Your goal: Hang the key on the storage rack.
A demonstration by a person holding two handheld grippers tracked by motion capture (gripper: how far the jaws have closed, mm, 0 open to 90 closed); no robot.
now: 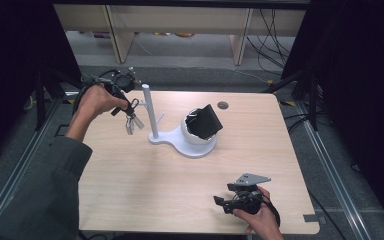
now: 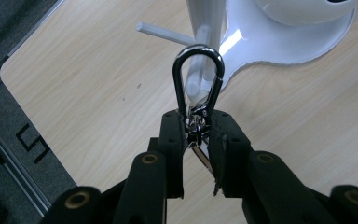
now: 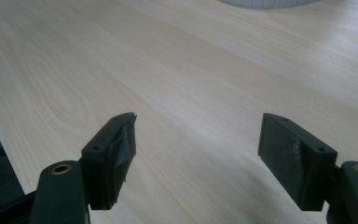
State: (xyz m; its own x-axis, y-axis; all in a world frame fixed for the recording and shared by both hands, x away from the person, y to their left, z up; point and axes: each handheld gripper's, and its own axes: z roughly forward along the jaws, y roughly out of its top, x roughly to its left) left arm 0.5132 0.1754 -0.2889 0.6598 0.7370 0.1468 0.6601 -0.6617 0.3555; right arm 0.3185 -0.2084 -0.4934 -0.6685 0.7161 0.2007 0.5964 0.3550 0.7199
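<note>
My left gripper (image 1: pixel 129 106) (image 2: pixel 196 128) hangs above the table's far left, shut on a metal carabiner clip (image 1: pixel 133 105) (image 2: pixel 199 48) at its swivel. Keys (image 1: pixel 130 124) dangle under the jaws. The clip's loop sits just in front of the white stand's upright pole (image 1: pixel 149 110) (image 2: pixel 205 18), close to a short side peg (image 2: pixel 161 31). The stand's base (image 1: pixel 177 142) also carries a white round cup (image 1: pixel 197 137) with a black object (image 1: pixel 206 121) leaning in it. Near the front edge, my right gripper (image 1: pixel 221 202) (image 3: pixel 198 140) stands open over bare wood, nothing between its jaws.
The wooden table (image 1: pixel 145 185) has a cable hole (image 1: pixel 223 105) at the back. Dark frames and curtains flank both sides, and cables (image 1: pixel 270 35) lie on the floor behind. A sleeve (image 1: pixel 40 195) comes in at the lower left.
</note>
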